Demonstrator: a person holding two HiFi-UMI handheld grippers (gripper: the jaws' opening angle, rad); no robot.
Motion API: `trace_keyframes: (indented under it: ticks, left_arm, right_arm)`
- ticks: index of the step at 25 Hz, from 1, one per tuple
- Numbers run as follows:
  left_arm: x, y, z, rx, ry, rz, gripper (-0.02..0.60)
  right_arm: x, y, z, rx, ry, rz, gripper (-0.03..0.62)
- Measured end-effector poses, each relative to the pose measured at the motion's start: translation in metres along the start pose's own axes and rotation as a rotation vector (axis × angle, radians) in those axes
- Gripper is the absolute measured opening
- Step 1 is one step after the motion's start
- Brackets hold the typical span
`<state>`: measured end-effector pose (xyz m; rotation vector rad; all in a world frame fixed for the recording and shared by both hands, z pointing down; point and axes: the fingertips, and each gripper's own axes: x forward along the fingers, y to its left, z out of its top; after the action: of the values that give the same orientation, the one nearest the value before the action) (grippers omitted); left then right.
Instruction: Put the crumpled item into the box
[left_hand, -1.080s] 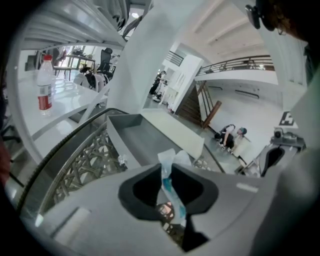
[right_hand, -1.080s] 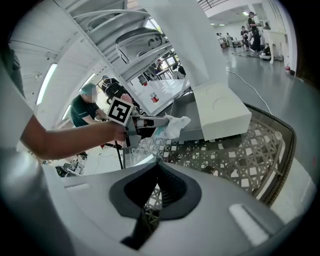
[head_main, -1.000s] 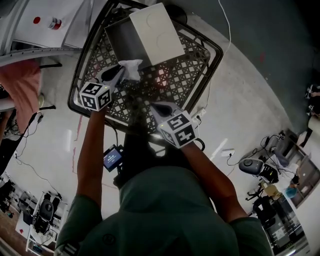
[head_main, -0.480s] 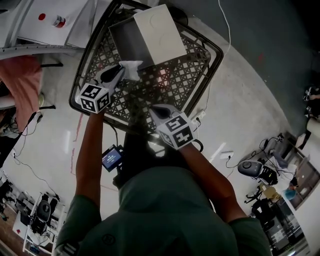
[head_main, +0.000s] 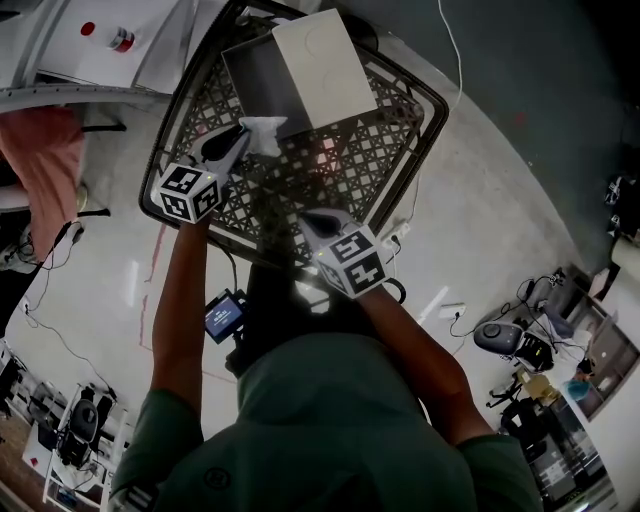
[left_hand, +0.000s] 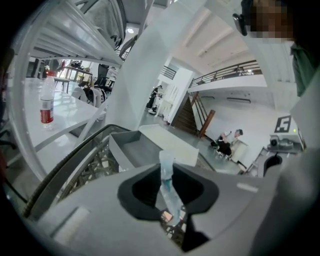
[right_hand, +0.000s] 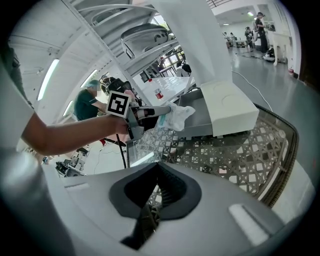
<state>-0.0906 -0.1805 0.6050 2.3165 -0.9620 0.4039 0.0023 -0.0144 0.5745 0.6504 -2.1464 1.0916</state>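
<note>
The crumpled white item (head_main: 265, 132) is pinched in my left gripper (head_main: 240, 140), which is shut on it just above the black lattice table (head_main: 340, 170). In the left gripper view the item (left_hand: 167, 187) stands upright between the jaws of the left gripper (left_hand: 167, 192). Just beyond it is the open grey box (head_main: 255, 80), whose white lid (head_main: 322, 65) rests across its right side. The right gripper view shows the item (right_hand: 175, 116) hanging at the box's (right_hand: 197, 120) near corner. My right gripper (head_main: 306, 218) hovers over the table's near edge, shut and with nothing in it (right_hand: 152, 200).
The table's raised dark rim (head_main: 430, 110) curves round the lattice top. A water bottle (left_hand: 46, 102) stands on a white table to the left. Cables and gear (head_main: 520, 340) lie on the floor to the right. A person in pink (head_main: 40, 165) is at the far left.
The left gripper with the crumpled item has crept a little toward the box. The right gripper has stayed where it was.
</note>
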Motion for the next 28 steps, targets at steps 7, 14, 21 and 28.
trace_keyframes:
  ticks: [7, 14, 21, 28]
  left_arm:
    - [0.009, 0.009, 0.012, -0.079, -0.040, 0.029, 0.087]
    - [0.009, 0.007, 0.026, -0.120, -0.096, 0.028, 0.104]
    - [0.008, 0.003, 0.052, -0.092, -0.120, 0.022, 0.106]
    - [-0.023, -0.018, 0.102, -0.017, -0.185, 0.016, 0.106]
  right_arm:
    - [0.001, 0.001, -0.003, -0.004, 0.004, -0.001, 0.006]
    - [-0.003, 0.006, -0.010, -0.009, 0.002, -0.011, 0.006]
    - [-0.008, 0.005, -0.001, -0.019, -0.009, -0.011, 0.006]
    - [-0.024, 0.022, 0.016, -0.067, -0.040, -0.005, 0.005]
